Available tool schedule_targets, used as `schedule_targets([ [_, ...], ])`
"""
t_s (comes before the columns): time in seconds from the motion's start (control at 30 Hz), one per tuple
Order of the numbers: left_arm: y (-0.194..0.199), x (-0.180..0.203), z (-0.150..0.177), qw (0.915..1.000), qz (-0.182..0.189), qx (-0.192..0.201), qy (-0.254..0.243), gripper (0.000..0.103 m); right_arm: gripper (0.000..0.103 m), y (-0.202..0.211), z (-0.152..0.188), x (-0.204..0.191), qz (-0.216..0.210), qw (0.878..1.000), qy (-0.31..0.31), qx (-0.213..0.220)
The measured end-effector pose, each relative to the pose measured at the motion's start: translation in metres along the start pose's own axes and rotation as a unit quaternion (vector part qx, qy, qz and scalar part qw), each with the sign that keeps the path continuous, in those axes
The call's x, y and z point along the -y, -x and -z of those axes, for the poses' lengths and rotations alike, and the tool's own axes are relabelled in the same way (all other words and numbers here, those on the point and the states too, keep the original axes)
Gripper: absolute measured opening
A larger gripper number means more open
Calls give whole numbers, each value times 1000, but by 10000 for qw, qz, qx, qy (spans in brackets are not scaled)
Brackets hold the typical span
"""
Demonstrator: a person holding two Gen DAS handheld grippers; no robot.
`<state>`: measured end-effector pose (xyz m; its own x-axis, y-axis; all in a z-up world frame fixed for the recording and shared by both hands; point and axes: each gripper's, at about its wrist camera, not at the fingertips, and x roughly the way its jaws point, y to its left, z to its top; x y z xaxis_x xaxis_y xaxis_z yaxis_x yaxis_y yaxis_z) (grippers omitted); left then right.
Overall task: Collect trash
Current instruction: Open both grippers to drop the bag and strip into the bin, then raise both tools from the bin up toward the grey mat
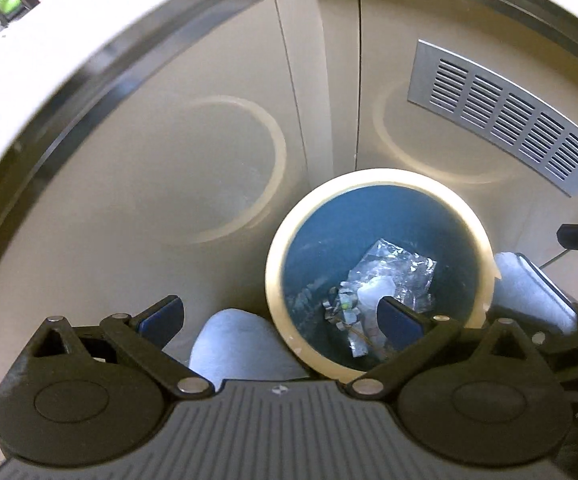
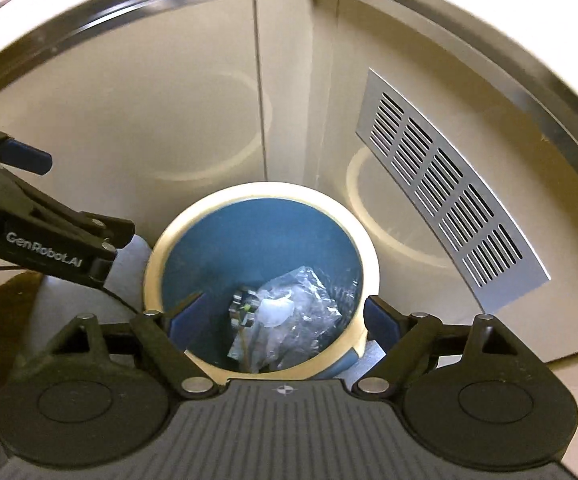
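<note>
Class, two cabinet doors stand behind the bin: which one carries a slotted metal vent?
The right-hand door: a silver slotted vent is fixed to it, behind the bin. The left-hand door is plain.

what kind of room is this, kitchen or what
Probably a kitchen or utility corner at floor level: beige cabinet doors, a metal ventilation grille set into one door, and a blue waste bin with cream rim holding crumpled clear plastic wrappers.
</note>
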<state>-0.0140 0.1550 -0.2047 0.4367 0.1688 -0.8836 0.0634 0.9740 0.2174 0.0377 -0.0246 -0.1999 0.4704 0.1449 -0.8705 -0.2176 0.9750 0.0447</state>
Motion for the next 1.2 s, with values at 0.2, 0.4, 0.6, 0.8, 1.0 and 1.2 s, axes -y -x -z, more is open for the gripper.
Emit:
schedule_targets([
  [0.2, 19, 8, 5, 9993, -244, 244, -126, 103, 90, 21, 12, -5, 34, 9992, 262, 313],
  [0.4, 34, 17, 9, 9973, -436, 504, -303, 103, 91, 38, 22, -4, 59, 9979, 328, 558],
  [0.6, 35, 17, 11, 9972, -418, 557, -277, 103, 91, 49, 28, -7, 91, 9971, 330, 675],
  [0.8, 36, 20, 13, 9970, -397, 596, -303, 103, 91, 51, 32, -4, 82, 9968, 299, 734],
  [1.0, 37, 21, 15, 9972, -383, 559, -309, 103, 92, 52, 32, -3, 62, 9967, 302, 755],
  [1.2, 36, 21, 15, 9974, -375, 546, -288, 103, 92, 51, 32, -4, 46, 9968, 325, 722],
])
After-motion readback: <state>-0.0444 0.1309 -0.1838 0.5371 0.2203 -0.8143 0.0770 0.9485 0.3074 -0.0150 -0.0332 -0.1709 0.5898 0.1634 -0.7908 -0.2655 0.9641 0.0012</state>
